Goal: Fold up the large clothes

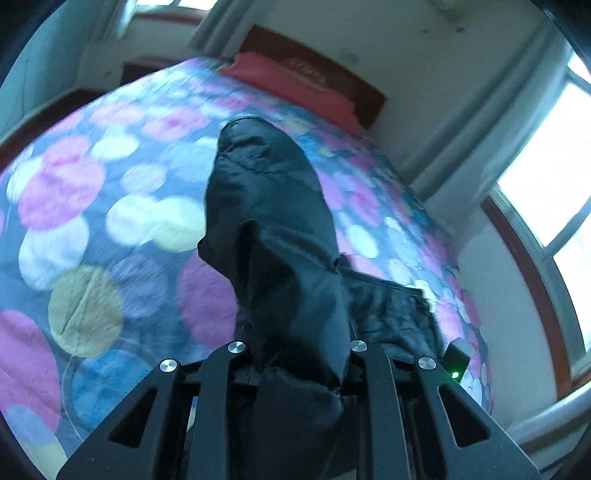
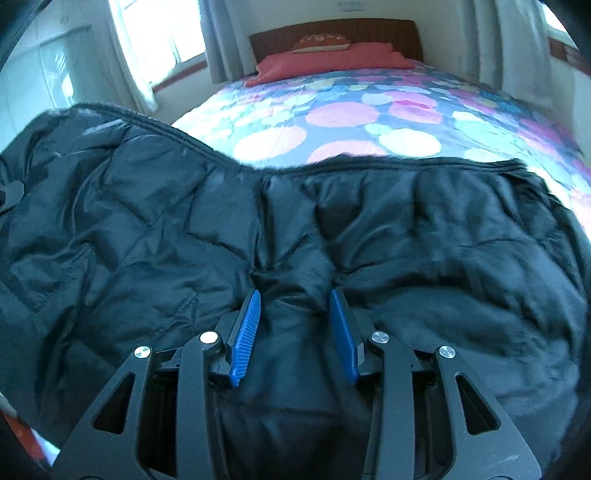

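A large black padded jacket point(image 2: 258, 229) lies spread on the bed's dotted quilt point(image 2: 351, 110). In the left wrist view a bunched sleeve or fold of the jacket point(image 1: 273, 221) rises from my left gripper point(image 1: 299, 354) and drapes over its fingers, hiding the pads; the gripper is shut on this cloth and holds it above the quilt point(image 1: 110, 206). My right gripper point(image 2: 295, 295) has its blue pads point(image 2: 245, 332) apart, resting on the jacket with a ridge of cloth between them, not pinched.
Red pillows point(image 2: 332, 59) and a brown headboard point(image 2: 332, 33) are at the far end of the bed. Windows with curtains point(image 1: 535, 177) flank the bed. A wall runs beside the bed edge point(image 1: 476, 295).
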Action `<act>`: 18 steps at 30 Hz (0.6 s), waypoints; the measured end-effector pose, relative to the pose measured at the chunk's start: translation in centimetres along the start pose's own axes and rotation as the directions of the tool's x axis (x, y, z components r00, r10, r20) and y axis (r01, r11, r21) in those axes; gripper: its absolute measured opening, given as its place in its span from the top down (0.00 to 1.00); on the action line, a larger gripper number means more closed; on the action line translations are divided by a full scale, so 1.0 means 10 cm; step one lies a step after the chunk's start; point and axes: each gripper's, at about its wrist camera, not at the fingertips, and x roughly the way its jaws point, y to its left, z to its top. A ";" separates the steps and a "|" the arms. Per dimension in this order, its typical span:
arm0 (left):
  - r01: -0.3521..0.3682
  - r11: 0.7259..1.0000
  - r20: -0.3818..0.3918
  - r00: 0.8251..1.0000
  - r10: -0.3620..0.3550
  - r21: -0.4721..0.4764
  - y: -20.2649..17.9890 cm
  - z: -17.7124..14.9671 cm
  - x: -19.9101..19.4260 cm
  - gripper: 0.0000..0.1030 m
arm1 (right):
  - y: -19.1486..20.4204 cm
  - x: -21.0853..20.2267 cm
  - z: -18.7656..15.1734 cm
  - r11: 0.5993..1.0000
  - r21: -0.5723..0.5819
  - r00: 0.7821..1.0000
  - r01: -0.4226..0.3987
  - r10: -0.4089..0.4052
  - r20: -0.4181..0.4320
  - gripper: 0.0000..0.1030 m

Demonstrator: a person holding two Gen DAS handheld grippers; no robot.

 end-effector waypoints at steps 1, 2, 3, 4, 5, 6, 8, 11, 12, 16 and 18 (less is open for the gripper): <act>-0.004 1.000 0.005 1.000 0.004 0.012 -0.11 0.01 0.00 0.81 | -0.08 -0.10 0.02 1.000 0.011 1.000 0.000 0.000 0.011 0.58; -0.012 0.999 0.012 1.000 0.012 0.035 -0.30 0.02 0.01 0.81 | -0.16 -0.19 0.03 1.000 0.018 1.000 0.001 -0.002 0.022 0.58; -0.022 0.998 0.016 1.000 0.021 0.063 -0.47 0.03 0.03 0.81 | -0.24 -0.27 0.04 1.000 0.021 0.999 0.006 -0.006 0.032 0.57; -0.030 0.996 0.018 0.999 0.028 0.085 -0.58 0.03 0.04 0.81 | -0.34 -0.38 0.05 1.000 0.024 0.999 0.016 -0.017 0.046 0.57; -0.039 0.993 0.017 0.999 0.037 0.112 -0.76 0.02 0.09 0.81 | -0.44 -0.47 0.05 0.999 0.026 0.998 0.026 -0.027 0.057 0.57; -0.043 0.991 0.013 0.999 0.042 0.129 -0.89 0.01 0.15 0.81 | -0.53 -0.56 0.05 0.999 0.029 0.997 0.036 -0.038 0.065 0.56; -0.042 0.985 -0.009 0.999 0.044 0.168 -1.19 -0.05 0.29 0.81 | -0.75 -0.74 0.03 0.997 0.040 0.994 0.070 -0.073 0.084 0.54; -0.029 0.974 -0.048 0.998 0.041 0.223 -1.59 -0.16 0.60 0.81 | -1.07 -0.94 -0.01 0.990 0.061 0.987 0.126 -0.131 0.098 0.52; -0.023 0.973 -0.066 0.997 0.039 0.231 -1.70 -0.22 0.73 0.81 | -1.19 -1.01 -0.03 0.987 0.071 0.984 0.146 -0.153 0.097 0.52; -0.003 0.973 -0.131 0.991 0.034 0.230 -1.95 -0.47 1.17 0.81 | -1.59 -1.17 -0.10 0.971 0.114 0.972 0.209 -0.219 0.083 0.52; -0.001 0.974 -0.158 0.987 0.038 0.225 -2.02 -0.58 1.37 0.81 | -1.80 -1.25 -0.16 0.962 0.144 0.968 0.230 -0.242 0.072 0.52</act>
